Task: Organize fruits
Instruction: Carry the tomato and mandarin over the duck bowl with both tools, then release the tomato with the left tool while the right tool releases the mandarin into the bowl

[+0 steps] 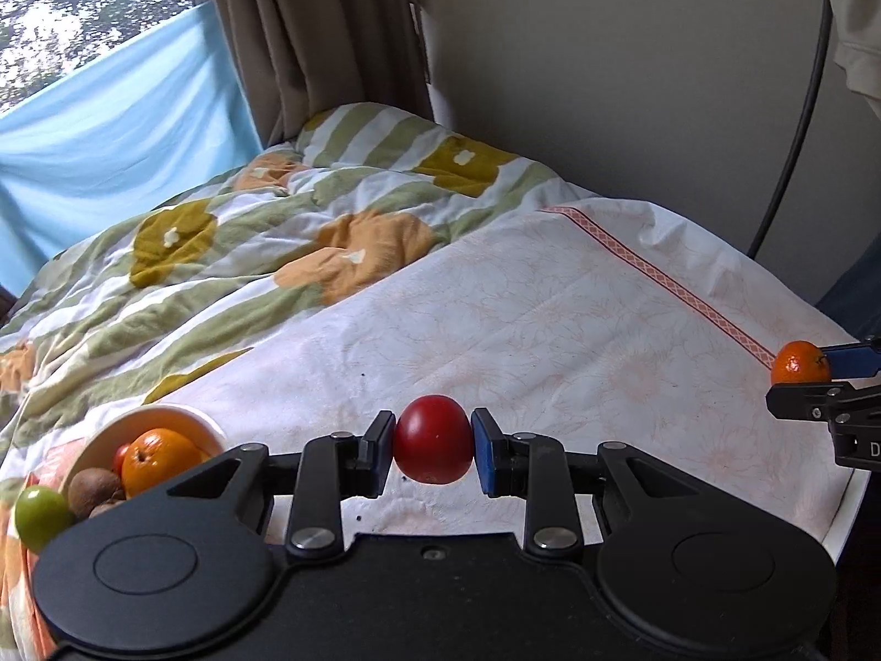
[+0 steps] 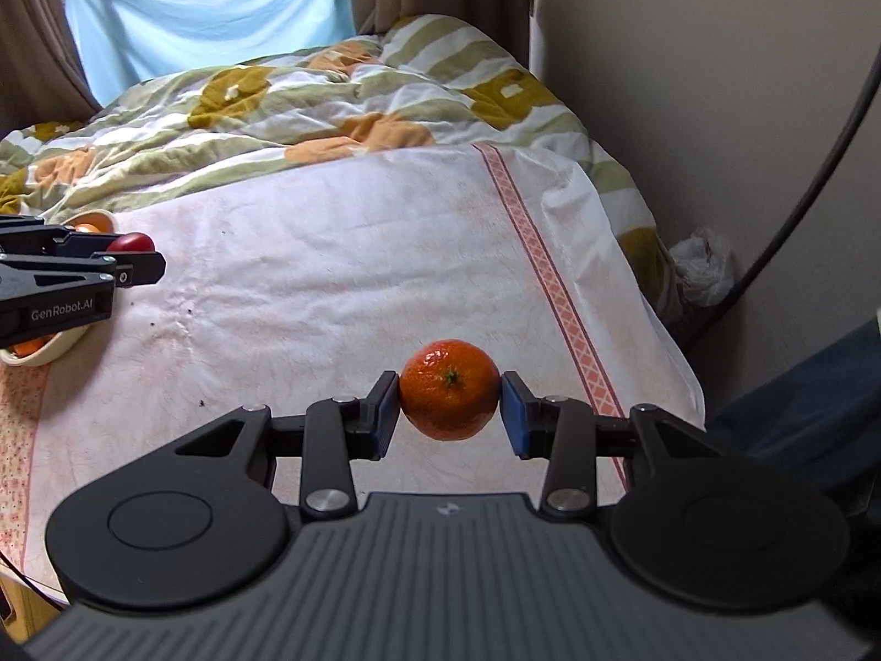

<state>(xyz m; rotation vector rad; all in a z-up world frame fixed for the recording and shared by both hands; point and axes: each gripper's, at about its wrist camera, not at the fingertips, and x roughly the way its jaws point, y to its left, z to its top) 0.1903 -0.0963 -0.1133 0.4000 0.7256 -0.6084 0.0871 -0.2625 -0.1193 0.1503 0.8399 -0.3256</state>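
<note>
Fruit was gripped in both claws above the bed. The left claw was clamped on a red tomato-like fruit, its two pads pressing the fruit's left and right sides, and the fruit hung clear of the white sheet with its shadow on the cloth below. The right claw was clamped on a mandarin, stem end turned toward the camera, the pads touching both flanks and the fruit raised off the sheet near the pink patterned stripe.

In the left wrist view a cream bowl sat at the near left of the sheet, holding an orange, a brown kiwi-like fruit and a small red fruit partly hidden behind the orange. A green round fruit lay just outside the bowl at its left, touching or nearly touching the rim; which, I could not tell. The right claw with the mandarin showed at the far right edge of that view, well apart from the bowl.

In the right wrist view the left claw appeared at the left edge with the red fruit between its tips, in front of the bowl. A rumpled quilt with green stripes and yellow and orange patches covered the far part of the bed, and a light blue cloth hung beyond it beside brown curtains.
</note>
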